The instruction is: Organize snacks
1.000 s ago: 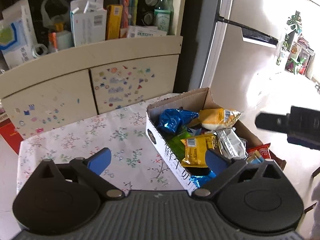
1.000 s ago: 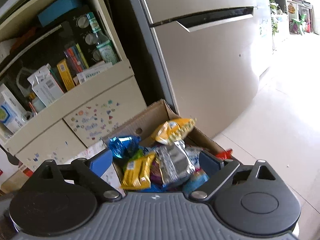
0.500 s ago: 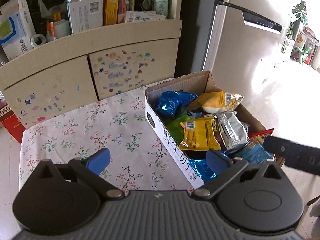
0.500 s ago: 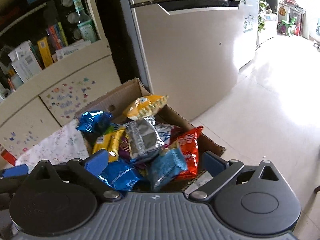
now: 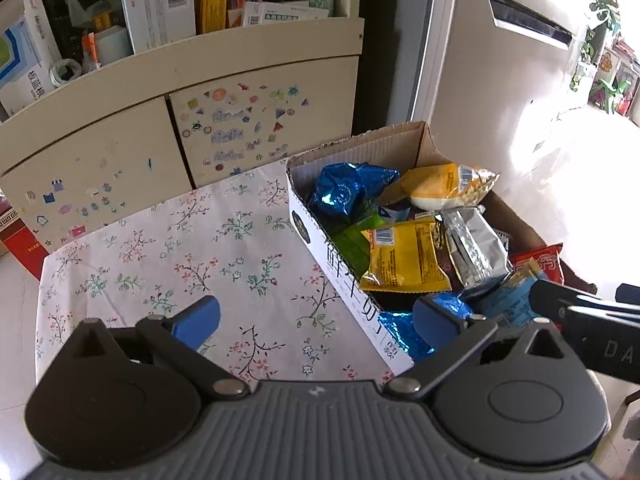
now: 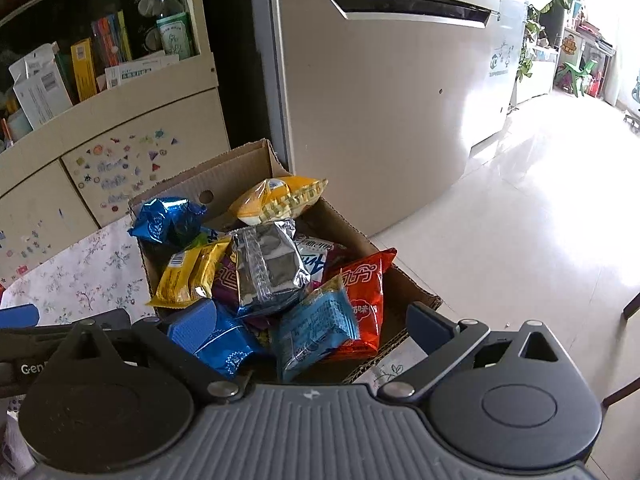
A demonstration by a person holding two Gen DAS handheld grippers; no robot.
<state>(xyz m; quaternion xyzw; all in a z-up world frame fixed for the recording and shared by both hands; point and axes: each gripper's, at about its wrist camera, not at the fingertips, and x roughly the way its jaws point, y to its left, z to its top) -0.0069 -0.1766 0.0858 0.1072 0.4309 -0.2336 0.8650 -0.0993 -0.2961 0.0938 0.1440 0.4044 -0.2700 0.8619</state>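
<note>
Both tools, left (image 5: 316,322) and right (image 6: 310,330), released, over floral tablecloth (image 5: 168,256) beside fridge (image 6: 380,100).

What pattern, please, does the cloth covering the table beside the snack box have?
White tablecloth printed with small floral sprigs, clearest in the left wrist view.

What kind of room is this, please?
Probably a home kitchen or dining corner: a tall fridge stands beside a cupboard with stickers and a cluttered shelf, and a cardboard box of snacks sits on a table with a flowered cloth.
</note>
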